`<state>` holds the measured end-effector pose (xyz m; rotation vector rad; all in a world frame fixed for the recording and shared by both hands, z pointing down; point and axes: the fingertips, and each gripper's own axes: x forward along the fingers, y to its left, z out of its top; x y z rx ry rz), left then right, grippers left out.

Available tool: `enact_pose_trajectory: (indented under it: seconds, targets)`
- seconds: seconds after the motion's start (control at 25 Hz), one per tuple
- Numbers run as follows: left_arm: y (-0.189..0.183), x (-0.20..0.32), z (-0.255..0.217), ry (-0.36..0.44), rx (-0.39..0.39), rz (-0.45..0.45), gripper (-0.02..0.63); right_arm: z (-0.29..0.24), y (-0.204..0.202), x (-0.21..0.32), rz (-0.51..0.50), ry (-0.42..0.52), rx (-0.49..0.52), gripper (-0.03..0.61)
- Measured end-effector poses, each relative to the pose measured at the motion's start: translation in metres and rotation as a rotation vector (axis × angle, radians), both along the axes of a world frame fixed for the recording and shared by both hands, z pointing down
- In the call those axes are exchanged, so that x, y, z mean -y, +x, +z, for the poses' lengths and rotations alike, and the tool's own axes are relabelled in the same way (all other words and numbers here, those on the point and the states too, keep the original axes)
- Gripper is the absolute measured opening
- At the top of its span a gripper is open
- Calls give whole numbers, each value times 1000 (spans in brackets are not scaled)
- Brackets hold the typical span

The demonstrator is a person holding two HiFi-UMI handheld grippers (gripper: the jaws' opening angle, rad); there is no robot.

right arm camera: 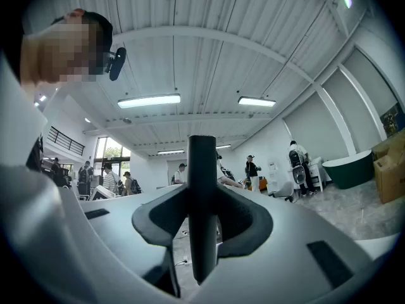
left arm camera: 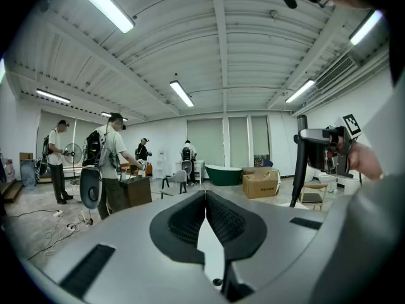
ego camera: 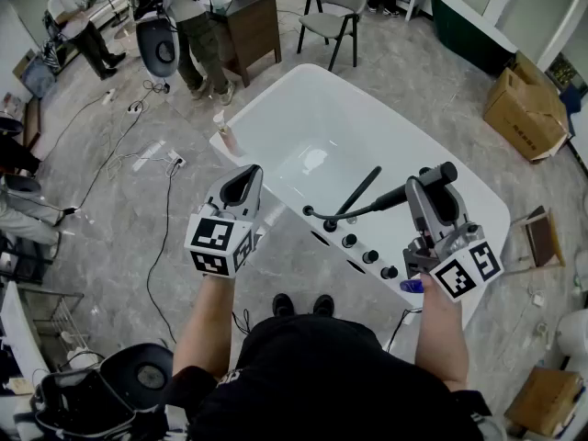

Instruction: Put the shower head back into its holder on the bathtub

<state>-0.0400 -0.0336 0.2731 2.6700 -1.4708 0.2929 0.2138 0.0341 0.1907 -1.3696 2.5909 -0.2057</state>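
Observation:
A white bathtub (ego camera: 276, 118) lies ahead of me, with a row of black knobs (ego camera: 369, 256) on its near rim. My right gripper (ego camera: 432, 189) is shut on the black shower head (ego camera: 439, 175) and holds it above that rim. The shower head's black hose (ego camera: 354, 211) curves down to the rim. In the right gripper view the black handle (right arm camera: 202, 189) stands upright between the pads of the right gripper (right arm camera: 202, 223). My left gripper (ego camera: 244, 184) hovers over the tub's near left edge, shut and empty. In the left gripper view its jaws (left arm camera: 205, 211) meet, and the shower head (left arm camera: 302, 163) shows at the right.
A black spout (ego camera: 360, 191) reaches over the tub. People stand at a desk (ego camera: 248, 26) beyond the tub, beside a chair (ego camera: 331, 16). Cardboard boxes (ego camera: 524, 108) and a dark green tub (ego camera: 469, 26) are at the right. Cables (ego camera: 165, 209) trail on the floor at the left.

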Motion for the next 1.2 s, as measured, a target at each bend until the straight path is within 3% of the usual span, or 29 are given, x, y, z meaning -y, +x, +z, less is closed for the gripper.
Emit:
enact_pose_trajectory:
  seconds: [0.64,0.92,1.2]
  targets:
    - [60,-21,0,-4,37,39,18,32,5,-8,-73,-59,-58,147]
    - [65,-27,1,-10,42,2,18,28,16,-17,-111,-60,-60,147]
    - [65,-20,17,-27,40,-4,18,34,13,7,-116,-54,-27,147]
